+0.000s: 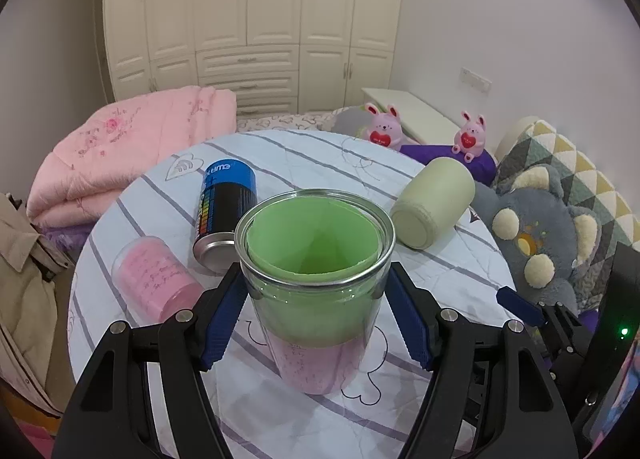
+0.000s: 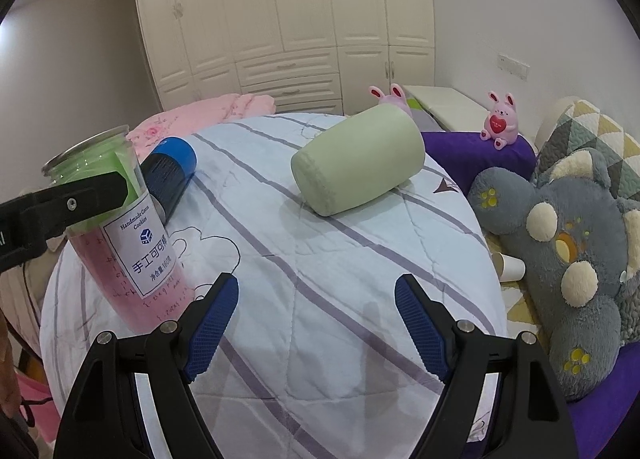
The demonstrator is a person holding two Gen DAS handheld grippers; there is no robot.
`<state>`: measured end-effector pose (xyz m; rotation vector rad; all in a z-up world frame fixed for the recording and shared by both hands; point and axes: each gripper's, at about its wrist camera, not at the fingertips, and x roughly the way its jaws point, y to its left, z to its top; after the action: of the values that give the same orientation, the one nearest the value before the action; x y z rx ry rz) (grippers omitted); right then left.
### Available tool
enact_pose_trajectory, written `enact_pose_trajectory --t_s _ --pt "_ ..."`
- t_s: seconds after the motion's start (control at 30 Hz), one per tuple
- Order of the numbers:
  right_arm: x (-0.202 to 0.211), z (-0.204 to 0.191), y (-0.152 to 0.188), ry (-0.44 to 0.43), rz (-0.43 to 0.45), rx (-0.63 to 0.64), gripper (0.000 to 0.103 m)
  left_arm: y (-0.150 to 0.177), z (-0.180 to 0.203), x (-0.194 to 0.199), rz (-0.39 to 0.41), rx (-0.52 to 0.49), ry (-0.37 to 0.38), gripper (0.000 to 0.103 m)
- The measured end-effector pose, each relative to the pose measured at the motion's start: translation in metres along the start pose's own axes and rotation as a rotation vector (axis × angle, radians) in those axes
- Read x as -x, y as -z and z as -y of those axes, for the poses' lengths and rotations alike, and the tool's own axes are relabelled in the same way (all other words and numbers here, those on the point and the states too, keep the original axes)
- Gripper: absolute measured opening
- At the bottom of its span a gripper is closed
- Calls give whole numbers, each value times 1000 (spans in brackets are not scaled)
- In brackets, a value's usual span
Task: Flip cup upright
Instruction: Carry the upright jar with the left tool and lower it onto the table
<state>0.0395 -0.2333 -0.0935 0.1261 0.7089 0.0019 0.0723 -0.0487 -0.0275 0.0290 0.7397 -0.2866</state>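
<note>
A clear cup (image 1: 316,291) with a green upper lining and pink lower half stands upright on the round quilted table (image 1: 304,163), mouth up. My left gripper (image 1: 316,311) has its blue pads on both sides of the cup, shut on it. In the right wrist view the same cup (image 2: 120,227) stands at the left with the left gripper's finger across it. My right gripper (image 2: 316,323) is open and empty above the table's near middle.
A pale green cup (image 1: 434,205) (image 2: 358,157), a blue-and-black can (image 1: 224,211) (image 2: 170,175) and a pink clear cup (image 1: 156,279) lie on their sides. A grey plush toy (image 2: 560,243) sits right of the table; a pink quilt (image 1: 120,155) lies left.
</note>
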Motion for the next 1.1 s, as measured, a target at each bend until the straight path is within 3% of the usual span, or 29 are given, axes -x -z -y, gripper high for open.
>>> enact_pose_trajectory --t_s 0.27,0.6,1.1 --pt "0 -2 -1 -3 4 8 82 8 1 8 3 -20 1 72" --pt "2 -5 0 -11 10 15 82 12 0 19 25 -17 1 96" --pt "16 -8 1 -29 51 20 82 16 -2 40 65 -36 -19 98"
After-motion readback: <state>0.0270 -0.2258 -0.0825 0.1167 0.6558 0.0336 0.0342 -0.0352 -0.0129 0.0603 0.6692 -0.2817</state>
